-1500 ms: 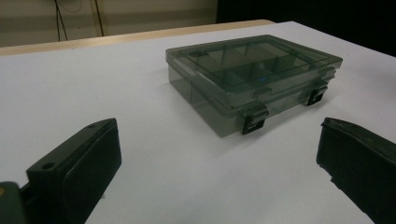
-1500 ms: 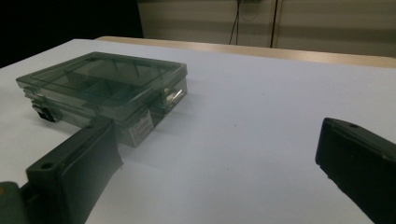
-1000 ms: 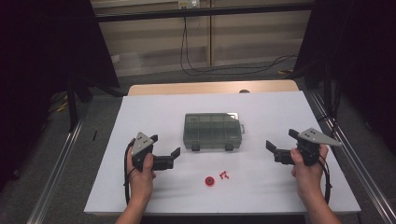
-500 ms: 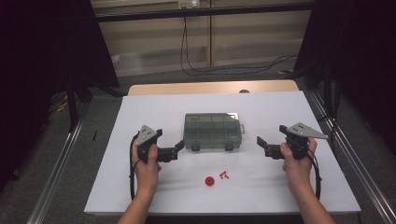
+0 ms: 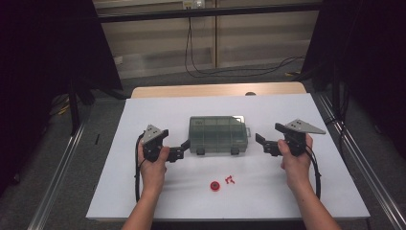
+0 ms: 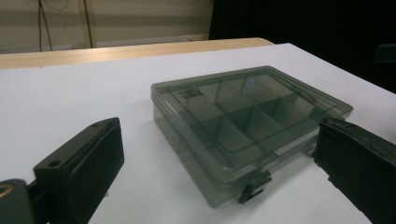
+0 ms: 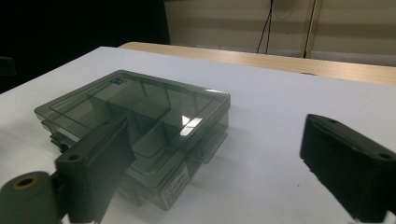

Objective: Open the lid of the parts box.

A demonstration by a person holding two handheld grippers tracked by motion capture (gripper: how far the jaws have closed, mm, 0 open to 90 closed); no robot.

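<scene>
The white table top (image 5: 143, 191) carries a closed, smoke-tinted compartment box (image 5: 218, 134) near its centre, lid down, two latches on the edge that faces the person. Bare white surface lies open on every side of the box: a wide strip behind it up to the wooden edge (image 5: 218, 90), and broad margins to its left and right out to the table's side edges. In front of the box, toward the person, a small red disc (image 5: 215, 186) and a small red part (image 5: 230, 180) lie close together, well apart from the box and from both grippers.

The left gripper (image 5: 181, 150) is held level just beside the left end of the box, at its front corner. In the left gripper view its jaws stand wide apart with nothing gripped; the front left corner of the box (image 6: 219, 198) and one latch (image 6: 254, 186) lie in the gap between them, and the pads do not press on the box.

The right gripper (image 5: 262, 143) is held level near the right end of the box, with a strip of bare table between them. Its jaws have just been closing slightly yet remain wide apart. In the right gripper view the near corner of the box (image 7: 173, 184) sits beside the left-hand jaw; whether that jaw touches it cannot be told. Nothing is clamped.
</scene>
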